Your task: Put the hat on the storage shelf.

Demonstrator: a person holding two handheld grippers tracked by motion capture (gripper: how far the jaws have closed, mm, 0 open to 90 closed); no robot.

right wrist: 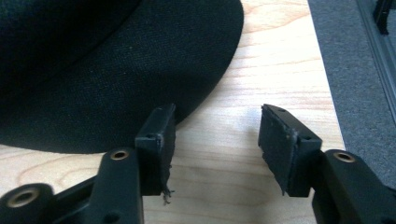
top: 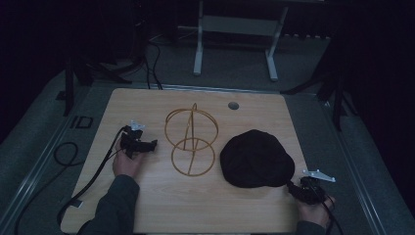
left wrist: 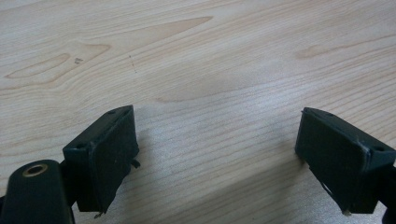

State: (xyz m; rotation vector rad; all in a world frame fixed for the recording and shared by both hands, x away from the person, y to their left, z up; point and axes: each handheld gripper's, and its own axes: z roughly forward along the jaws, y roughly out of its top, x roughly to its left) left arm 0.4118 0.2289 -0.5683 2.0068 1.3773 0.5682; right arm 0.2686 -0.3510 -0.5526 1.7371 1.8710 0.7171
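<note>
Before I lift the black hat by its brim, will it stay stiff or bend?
The black hat looks like soft woven cloth, so the brim probably sags when pinched. It lies flat and broad, so it should slide, not roll. It seems light.

The table was pale wood with darker tan grain swirls, and a small grey disc sat near its far edge. The wire stand at the middle was golden. The hat toward the right edge was plain black cloth. Both grippers, left and right, were black with brass-coloured screw holes. The floor around was grey-green.
</note>
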